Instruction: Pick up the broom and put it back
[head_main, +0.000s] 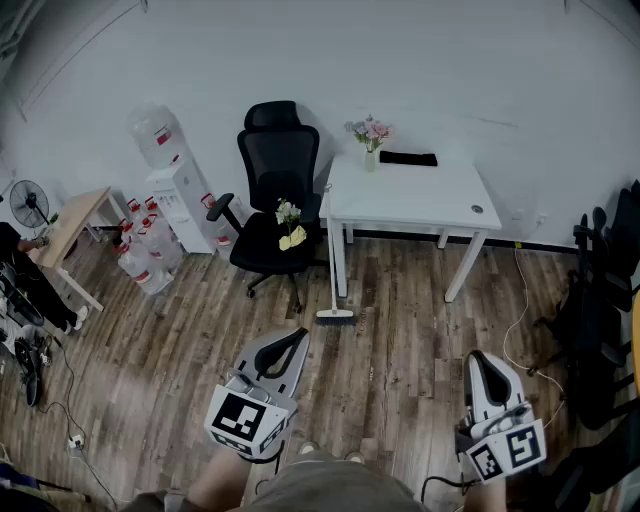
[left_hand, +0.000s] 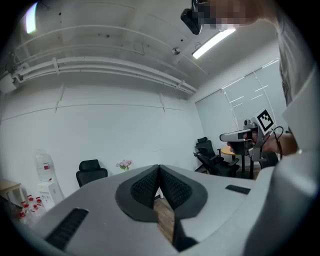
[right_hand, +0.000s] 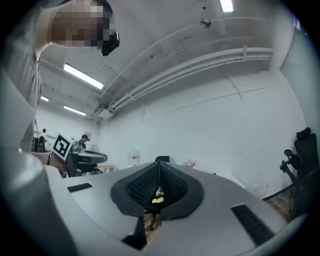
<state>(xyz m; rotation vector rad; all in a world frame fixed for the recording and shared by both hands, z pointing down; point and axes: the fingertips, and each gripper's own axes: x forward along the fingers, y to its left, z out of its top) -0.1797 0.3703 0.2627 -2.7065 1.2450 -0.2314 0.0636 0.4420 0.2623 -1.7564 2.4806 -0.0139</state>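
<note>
Your left gripper sits low at the left of the head view. Its own view shows what that one cannot: the jaws are pressed together with nothing in them, and only a strip of wood floor shows below the pads. That same view catches your right gripper side-on at its right edge, where the head view sees it from above. Further in, the black office chair has a small bunch of flowers on its seat. Just right of it the broom stands upright, head on the floor and handle rising along the left edge of the white table, well apart from both grippers. You can make it out only in the head view. Your right gripper is closed and empty too, and its view frames the chair's flowers through the gap beneath its pads.
</note>
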